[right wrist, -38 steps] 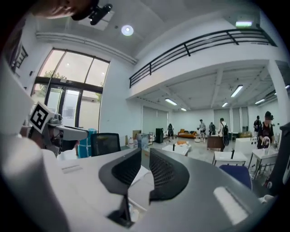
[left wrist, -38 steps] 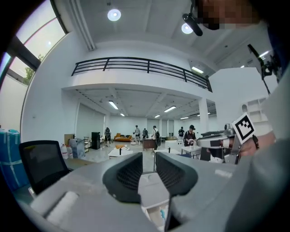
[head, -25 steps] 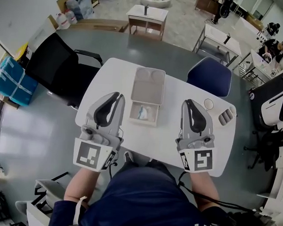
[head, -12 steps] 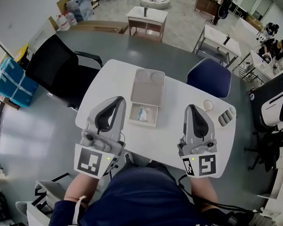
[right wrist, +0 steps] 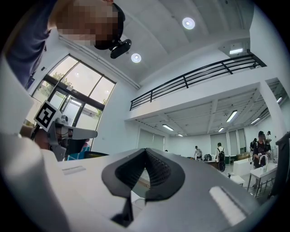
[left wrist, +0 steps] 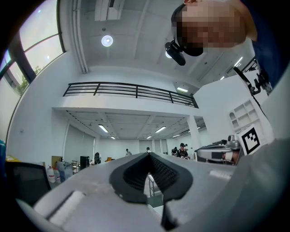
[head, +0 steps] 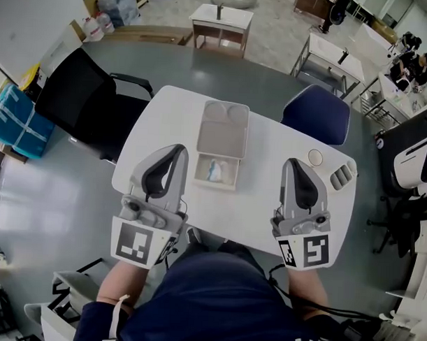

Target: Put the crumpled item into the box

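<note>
Desk (head: 166, 119) is white, smooth, with rounded corners. Box (head: 231, 179) is a beige, matte, shallow rectangular tray in the middle of the desk, towards the near edge. Its lid (head: 223, 130) lies open flat towards the far edge and has two round recesses. Box and lid together run long from the near edge to the far edge.

The crumpled item (head: 213, 170) is whitish with blue bits and wrinkled. It sits inside the box, too small for me to call its axis.

Left tool (head: 178, 151) is grey plastic with black ribbed pads. It's closed and empty, over the near edge just left of the box. Right tool (head: 293, 162) is also closed on nothing, well right of the box. The item lies between the two tools, touching neither.
</note>
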Available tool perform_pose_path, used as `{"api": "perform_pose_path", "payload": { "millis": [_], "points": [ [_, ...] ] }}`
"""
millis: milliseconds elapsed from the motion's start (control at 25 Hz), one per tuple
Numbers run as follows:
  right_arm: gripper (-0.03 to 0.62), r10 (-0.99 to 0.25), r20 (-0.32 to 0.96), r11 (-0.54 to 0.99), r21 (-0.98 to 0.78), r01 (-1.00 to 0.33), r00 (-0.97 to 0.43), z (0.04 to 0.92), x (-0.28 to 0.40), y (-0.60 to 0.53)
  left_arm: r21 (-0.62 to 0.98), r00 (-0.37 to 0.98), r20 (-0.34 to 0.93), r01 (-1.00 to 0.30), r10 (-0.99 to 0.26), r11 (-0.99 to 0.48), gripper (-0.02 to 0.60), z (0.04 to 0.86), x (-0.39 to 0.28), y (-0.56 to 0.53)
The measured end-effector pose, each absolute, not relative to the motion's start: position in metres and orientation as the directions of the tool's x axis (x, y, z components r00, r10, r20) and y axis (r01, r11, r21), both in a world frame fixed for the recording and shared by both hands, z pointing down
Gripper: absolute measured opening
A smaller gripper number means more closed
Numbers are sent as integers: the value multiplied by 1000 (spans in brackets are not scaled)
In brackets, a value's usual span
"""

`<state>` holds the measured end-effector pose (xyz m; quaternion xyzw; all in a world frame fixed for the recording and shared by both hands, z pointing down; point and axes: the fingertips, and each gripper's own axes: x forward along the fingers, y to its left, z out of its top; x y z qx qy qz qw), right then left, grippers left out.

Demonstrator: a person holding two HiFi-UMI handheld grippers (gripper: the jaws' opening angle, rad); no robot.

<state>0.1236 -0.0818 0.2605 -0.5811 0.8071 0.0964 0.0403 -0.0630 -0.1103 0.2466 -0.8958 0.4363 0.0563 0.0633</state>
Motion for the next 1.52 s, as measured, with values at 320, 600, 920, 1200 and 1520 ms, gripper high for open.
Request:
{"api": "perform_pose_path", "payload": {
  "millis": [320, 600, 920, 1200, 1520],
  "points": [
    [2, -932, -169, 306, 101, -947, -320, 264, 124, -84, -65, 615, -152, -787, -774, -613, 2, 248, -63, -112],
    [2, -931, -170, 311, 100, -945, -324, 264, 122, -88, -67, 614, -150, -788, -775, -612, 2, 249, -63, -115],
    [2, -929, -167, 317, 98, -943, -329, 267, 119, -91, -61, 613, -144, -789, -777, -612, 2, 254, -64, -119],
    [2, -928, -160, 325, 99, -941, -337, 267, 117, -96, -61, 615, -138, -788, -776, -613, 2, 255, -62, -126],
    [2, -929, -154, 327, 90, -941, -337, 271, 117, -100, -62, 617, -135, -786, -775, -615, 2, 259, -62, -130]
  ]
}}
